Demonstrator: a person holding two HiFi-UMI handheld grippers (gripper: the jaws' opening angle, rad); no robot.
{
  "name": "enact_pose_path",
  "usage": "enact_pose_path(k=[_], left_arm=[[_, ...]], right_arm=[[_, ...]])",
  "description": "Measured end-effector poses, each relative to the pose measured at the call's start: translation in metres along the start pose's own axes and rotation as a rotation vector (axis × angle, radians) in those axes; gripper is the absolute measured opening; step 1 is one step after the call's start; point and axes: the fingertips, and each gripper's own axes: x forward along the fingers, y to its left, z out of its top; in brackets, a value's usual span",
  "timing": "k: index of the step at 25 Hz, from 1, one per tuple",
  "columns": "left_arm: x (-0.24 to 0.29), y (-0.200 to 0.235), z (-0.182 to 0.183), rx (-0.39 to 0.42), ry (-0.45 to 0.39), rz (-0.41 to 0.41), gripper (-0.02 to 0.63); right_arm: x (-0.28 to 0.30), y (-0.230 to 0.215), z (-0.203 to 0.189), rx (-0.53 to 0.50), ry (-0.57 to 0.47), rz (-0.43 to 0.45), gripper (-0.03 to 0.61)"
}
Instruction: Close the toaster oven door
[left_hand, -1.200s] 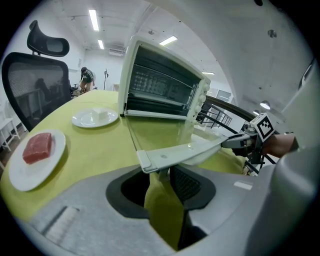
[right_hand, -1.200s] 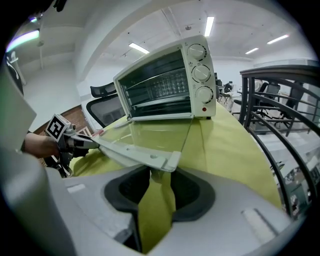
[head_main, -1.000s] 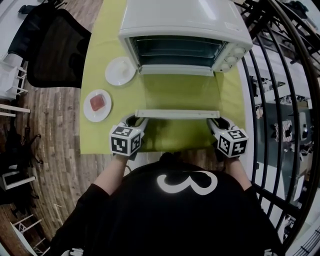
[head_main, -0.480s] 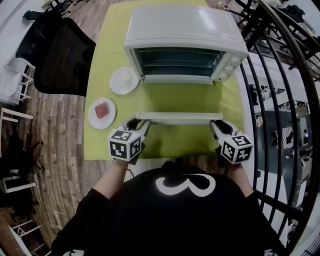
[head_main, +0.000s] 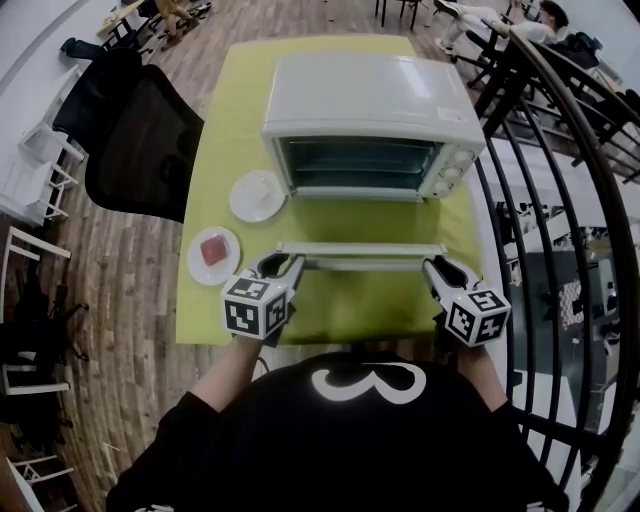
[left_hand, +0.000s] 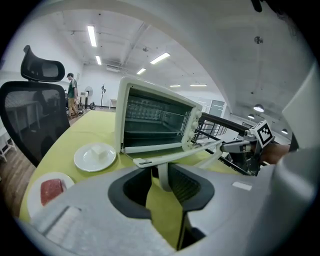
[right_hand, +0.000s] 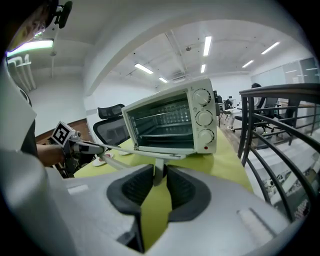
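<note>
As my left tongs (left_hand: 159, 177) were closing round the left post of the door handle (head_main: 365, 266), with a sliver of gap showing beside one pad, my right tongs (right_hand: 156, 181) were clenched on the right post. I judged that the lift should wait until both grips were firm. Then both ends should rise together along an arc up and away about the hinge, so the door would neither twist nor shove the oven back on the green tablecloth (head_main: 222, 140). The toaster oven door (head_main: 360, 248) lay open and nearly flat in the middle of the head view, hinged along the lower front of the toaster oven (head_main: 370, 100) at upper centre. Its handle edge pointed toward the bottom of the frame, and its long axis ran left to right.
</note>
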Motion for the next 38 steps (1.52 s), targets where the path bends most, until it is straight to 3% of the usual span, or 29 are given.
enact_pose_path(k=[21,38], left_arm=[[-0.007,0.009,0.084,-0.057,-0.149,-0.041,0.115],[0.012,0.033,0.147,-0.194,-0.229,-0.147,0.121]], right_arm=[[-0.003,-0.001,0.086,-0.045,-0.162,-0.042,0.087],[0.017,-0.015,0.153,-0.034,-0.251,-0.054,0.081]])
